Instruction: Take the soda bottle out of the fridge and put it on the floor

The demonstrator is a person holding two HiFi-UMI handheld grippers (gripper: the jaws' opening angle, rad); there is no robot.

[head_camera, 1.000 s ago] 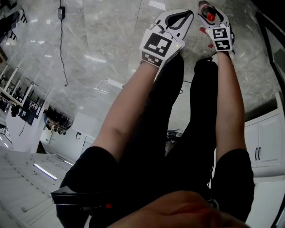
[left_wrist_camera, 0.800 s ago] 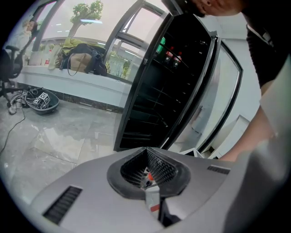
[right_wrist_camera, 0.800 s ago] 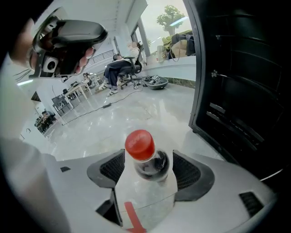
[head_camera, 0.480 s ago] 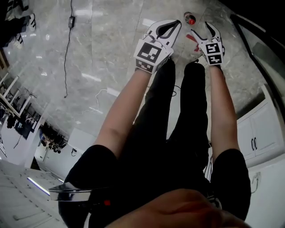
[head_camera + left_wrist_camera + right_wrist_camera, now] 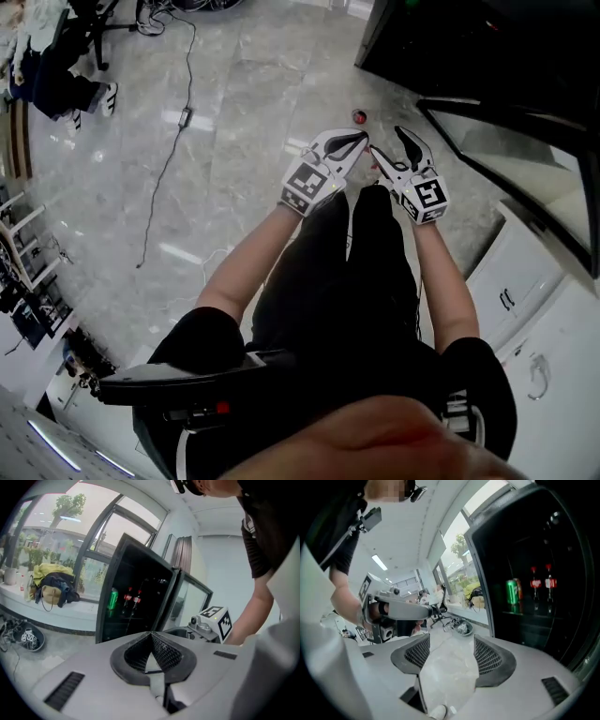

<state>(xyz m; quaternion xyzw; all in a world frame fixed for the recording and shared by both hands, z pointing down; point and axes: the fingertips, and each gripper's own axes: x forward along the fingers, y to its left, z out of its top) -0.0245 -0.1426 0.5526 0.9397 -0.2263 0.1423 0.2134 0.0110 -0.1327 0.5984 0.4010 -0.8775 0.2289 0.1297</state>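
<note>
In the head view the soda bottle (image 5: 359, 116) stands on the grey marble floor, seen from above as a red cap, just beyond both grippers and untouched. My left gripper (image 5: 358, 140) is shut with nothing in it; its pads meet in the left gripper view (image 5: 151, 634). My right gripper (image 5: 388, 146) is open and empty, and only floor shows between its jaws in the right gripper view (image 5: 451, 641). The black fridge (image 5: 441, 37) stands open at the upper right. On its shelf are a green can (image 5: 513, 591) and two red-capped bottles (image 5: 533, 590).
The fridge's glass door (image 5: 511, 131) swings out to the right of my right gripper. White cabinets (image 5: 525, 309) line the right side. A black cable (image 5: 173, 141) runs across the floor at left, near a chair and shoes (image 5: 94, 94). The person's legs (image 5: 347, 281) are below the grippers.
One second ago my right gripper was shut on the bottle. It then opened, left the bottle standing on the floor, and both grippers drew back from it.
</note>
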